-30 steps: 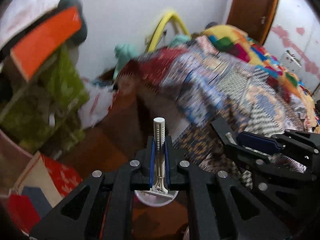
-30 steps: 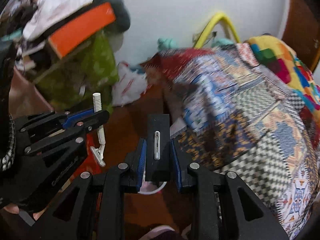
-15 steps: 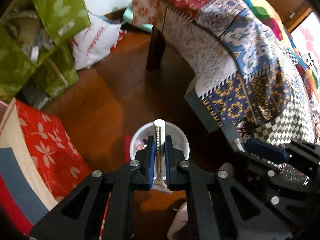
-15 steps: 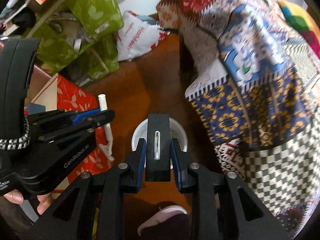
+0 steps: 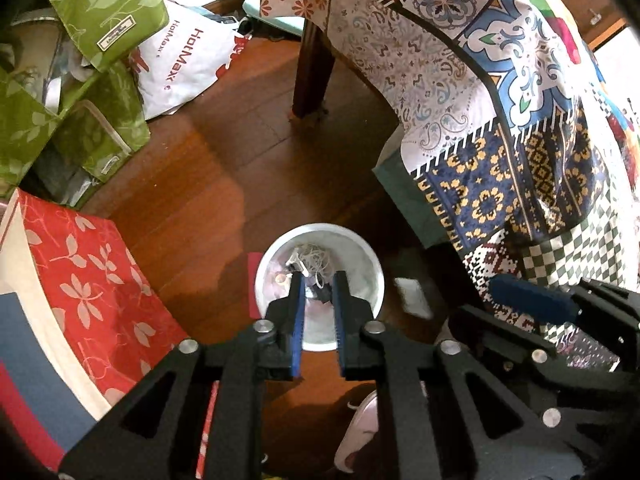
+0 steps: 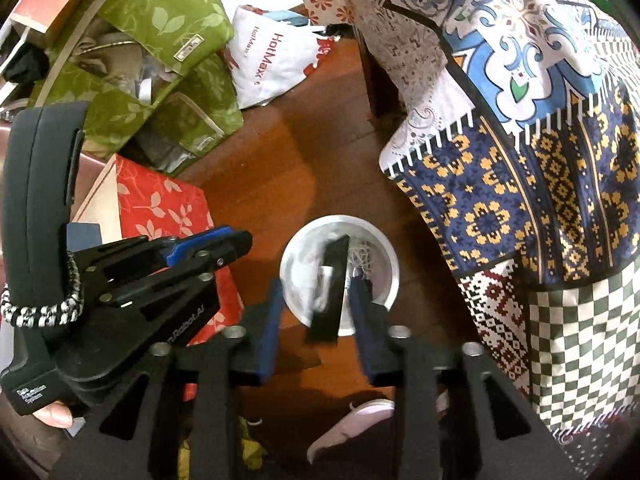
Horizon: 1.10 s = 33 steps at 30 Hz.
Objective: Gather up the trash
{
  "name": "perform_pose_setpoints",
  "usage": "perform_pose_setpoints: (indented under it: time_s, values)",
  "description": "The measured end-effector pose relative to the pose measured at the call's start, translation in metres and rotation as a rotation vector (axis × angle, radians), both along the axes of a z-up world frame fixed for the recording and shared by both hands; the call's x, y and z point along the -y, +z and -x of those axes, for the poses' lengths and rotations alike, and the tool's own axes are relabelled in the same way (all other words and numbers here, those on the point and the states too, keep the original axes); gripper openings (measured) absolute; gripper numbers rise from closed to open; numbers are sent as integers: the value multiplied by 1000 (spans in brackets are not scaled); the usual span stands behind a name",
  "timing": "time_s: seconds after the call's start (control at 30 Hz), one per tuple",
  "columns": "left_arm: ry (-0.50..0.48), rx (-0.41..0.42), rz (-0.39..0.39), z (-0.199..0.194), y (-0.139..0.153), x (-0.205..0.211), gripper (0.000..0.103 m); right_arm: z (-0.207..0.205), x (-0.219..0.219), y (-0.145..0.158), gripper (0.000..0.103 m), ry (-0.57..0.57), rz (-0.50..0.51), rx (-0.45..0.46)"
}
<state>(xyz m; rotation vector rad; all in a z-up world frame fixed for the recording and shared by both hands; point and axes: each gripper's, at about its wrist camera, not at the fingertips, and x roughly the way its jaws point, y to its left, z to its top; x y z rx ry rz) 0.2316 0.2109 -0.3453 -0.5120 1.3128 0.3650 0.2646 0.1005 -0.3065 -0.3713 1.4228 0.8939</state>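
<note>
A white round bin (image 5: 267, 264) stands on the wooden floor, with tangled string (image 5: 316, 257) and other scraps inside. Straight above it, my left gripper (image 5: 319, 280) points down; its jaws are opening and nothing is between them. In the right wrist view the same bin (image 6: 390, 268) lies under my right gripper (image 6: 316, 284), whose jaws are also opening. A flat black box (image 6: 330, 300) hangs tilted and blurred between them, close to the right finger and free of the left one. Each gripper also shows in the other's view: right gripper (image 5: 500, 290), left gripper (image 6: 240, 242).
A red leaf-patterned box (image 5: 92, 280) lies left of the bin, with green bags (image 5: 100, 12) and a white shopping bag (image 5: 184, 68) behind it. The bed with its patchwork spread (image 5: 500, 120) and wooden leg (image 5: 312, 72) crowds the right. A pink shoe (image 5: 360, 432) sits near the bin.
Both grippers dropped down over the bin and tipped to point at it. The razor has left the left jaws. The right jaws widened and the black box slipped loose.
</note>
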Motion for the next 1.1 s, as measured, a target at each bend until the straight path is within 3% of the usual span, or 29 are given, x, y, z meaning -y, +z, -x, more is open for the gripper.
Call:
perform_pose_setpoints:
  time_s: [0.2, 0.33, 0.43, 0.7, 0.83, 1.1]
  values:
    - [4, 42, -51, 13, 31, -1, 19, -3, 23, 21, 41, -38, -31, 31]
    - [-4, 103, -106, 20, 69, 4, 19, 4, 51, 63, 41, -65, -76, 137]
    - [-25, 183, -167, 26, 113, 15, 19, 13, 75, 103, 41, -96, -116, 250]
    - [-142, 518, -322, 64, 259, 79, 19, 66, 171, 239, 41, -263, -276, 616]
    - [-203, 697, -341, 94, 319, 115, 27, 112, 221, 300, 41, -372, -336, 819]
    - [-324, 966, -371, 157, 395, 173, 35, 187, 276, 366, 41, -569, -385, 1089]
